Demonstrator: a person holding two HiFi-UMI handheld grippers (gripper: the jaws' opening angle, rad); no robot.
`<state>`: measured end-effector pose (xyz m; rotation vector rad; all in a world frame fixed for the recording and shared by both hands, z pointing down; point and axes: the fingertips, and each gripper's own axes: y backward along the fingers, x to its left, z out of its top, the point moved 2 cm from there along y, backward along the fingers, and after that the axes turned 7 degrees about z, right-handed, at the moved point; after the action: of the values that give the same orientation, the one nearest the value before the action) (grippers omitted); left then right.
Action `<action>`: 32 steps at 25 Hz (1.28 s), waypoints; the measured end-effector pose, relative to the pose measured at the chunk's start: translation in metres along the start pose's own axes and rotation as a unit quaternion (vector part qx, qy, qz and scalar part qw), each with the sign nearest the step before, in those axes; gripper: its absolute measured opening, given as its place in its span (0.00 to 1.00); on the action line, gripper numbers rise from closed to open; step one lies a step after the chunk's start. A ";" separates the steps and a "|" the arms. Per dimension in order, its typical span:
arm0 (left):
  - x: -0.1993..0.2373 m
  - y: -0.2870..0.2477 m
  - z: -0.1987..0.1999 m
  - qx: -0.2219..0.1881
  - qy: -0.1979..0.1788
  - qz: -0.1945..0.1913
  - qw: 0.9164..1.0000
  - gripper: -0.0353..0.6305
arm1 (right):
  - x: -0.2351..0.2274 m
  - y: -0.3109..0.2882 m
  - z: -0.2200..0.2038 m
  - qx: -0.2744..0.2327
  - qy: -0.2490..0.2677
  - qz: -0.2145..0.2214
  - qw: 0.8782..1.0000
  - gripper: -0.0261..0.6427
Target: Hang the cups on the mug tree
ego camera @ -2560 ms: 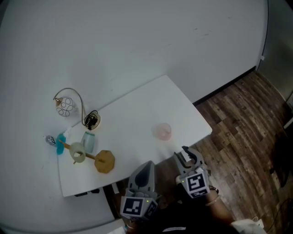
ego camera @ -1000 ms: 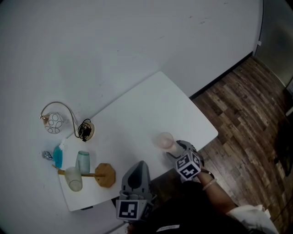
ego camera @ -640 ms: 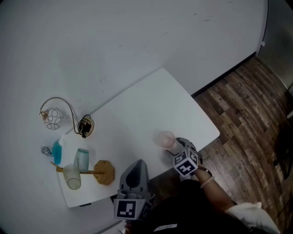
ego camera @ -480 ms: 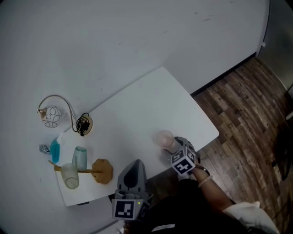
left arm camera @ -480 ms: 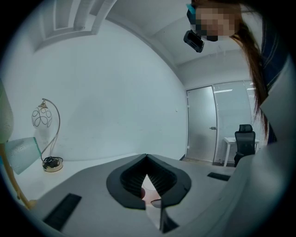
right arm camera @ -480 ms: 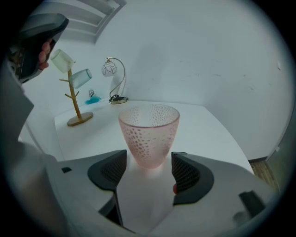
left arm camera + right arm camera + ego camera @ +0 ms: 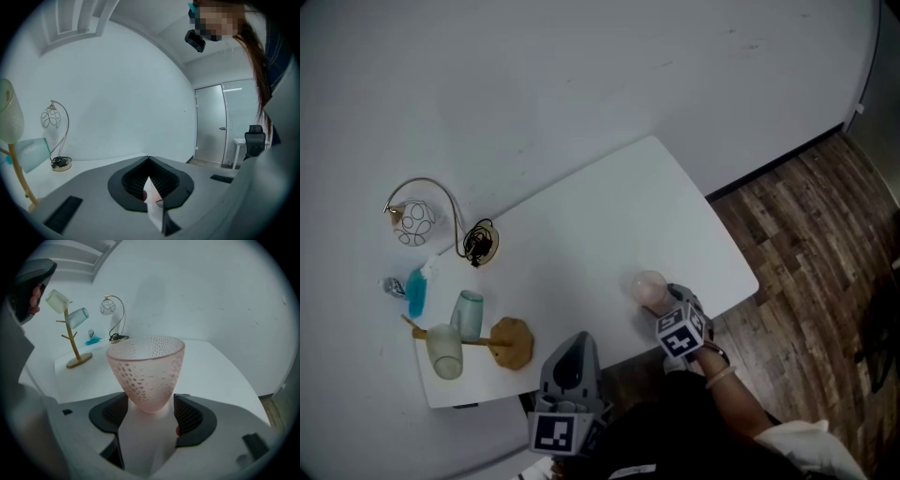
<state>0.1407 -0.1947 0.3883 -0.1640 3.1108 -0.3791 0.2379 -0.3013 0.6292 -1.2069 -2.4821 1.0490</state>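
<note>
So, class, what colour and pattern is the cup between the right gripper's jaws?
Frosted pink cup with small dots, clearest in the right gripper view.

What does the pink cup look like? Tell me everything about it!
The pink cup is frosted and see-through, covered in little dots, wide at its open top and narrow at the bottom. No handle shows. It stands upright on the white table, near the edge, between the open jaws of the right gripper.
</note>
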 end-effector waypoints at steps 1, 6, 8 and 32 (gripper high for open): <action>0.001 0.000 -0.001 0.000 0.001 0.003 1.000 0.05 | 0.000 -0.001 -0.001 0.001 -0.003 0.002 1.000 0.51; 0.004 -0.001 -0.004 0.002 0.006 0.014 1.000 0.05 | 0.000 -0.007 0.001 0.000 0.000 0.006 1.000 0.51; 0.003 -0.002 -0.005 0.003 0.006 0.018 1.000 0.05 | -0.001 -0.009 0.000 0.002 0.005 0.003 1.000 0.51; 0.032 0.028 -0.020 -0.001 0.056 0.066 0.996 0.05 | 0.023 0.003 0.011 0.001 0.074 -0.012 0.997 0.47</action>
<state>0.1053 -0.1660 0.4012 0.0647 3.2085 -0.3943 0.2199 -0.2889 0.6158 -1.2055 -2.3760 0.9195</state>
